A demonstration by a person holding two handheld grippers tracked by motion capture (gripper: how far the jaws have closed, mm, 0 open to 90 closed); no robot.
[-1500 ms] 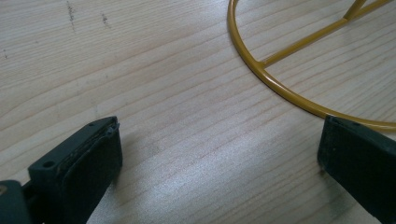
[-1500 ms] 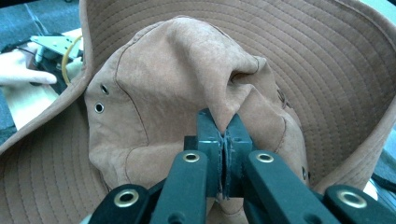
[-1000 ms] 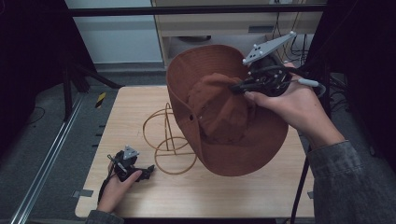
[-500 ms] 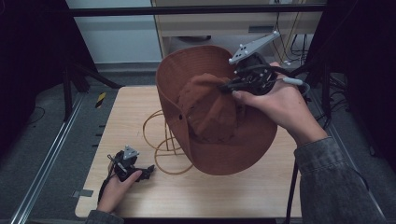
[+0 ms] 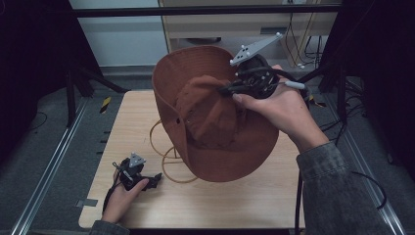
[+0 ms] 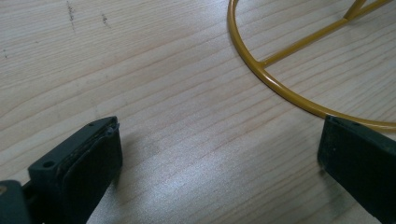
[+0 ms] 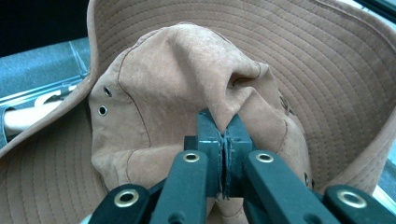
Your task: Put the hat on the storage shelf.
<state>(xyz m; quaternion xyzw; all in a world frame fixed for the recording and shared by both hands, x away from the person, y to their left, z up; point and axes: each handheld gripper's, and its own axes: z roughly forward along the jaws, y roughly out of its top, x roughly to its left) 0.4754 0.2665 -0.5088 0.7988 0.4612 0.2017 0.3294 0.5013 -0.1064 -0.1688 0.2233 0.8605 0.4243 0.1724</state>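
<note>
Right gripper [image 7: 223, 140] is clamped on a fold of the crown of the brown brimmed hat [image 5: 215, 122], jaws pinched nearly together with fabric between the pads. In the high view that gripper [image 5: 230, 90] sits at about 1 o'clock of the hat, and the hat hangs off the table, tilted, over the yellow wire stand [image 5: 166, 156].

Left gripper [image 5: 157, 178] rests on the wooden table [image 5: 274, 196] at roughly 7 o'clock from the hat, jaws spread wide, holding nothing. Its own camera shows the stand's base ring [image 6: 280, 88] just ahead, at 1 o'clock, bare wood between the jaws.

Handling judgement: the hat is soft and light, suede-like cloth with a stitched brim. Crown collapses under the pinch, so it gives little control of orientation. Brim is stiffer but still floppy and sags on the unsupported side. Not fragile, not slippery; the nap should grip well.

Best hold: the crown pinch works for carrying. For placing on the stand, a second grip on the brim edge at the near side would keep the opening spread and level.

Risk: brim snags the wire and tips the light stand.
</note>
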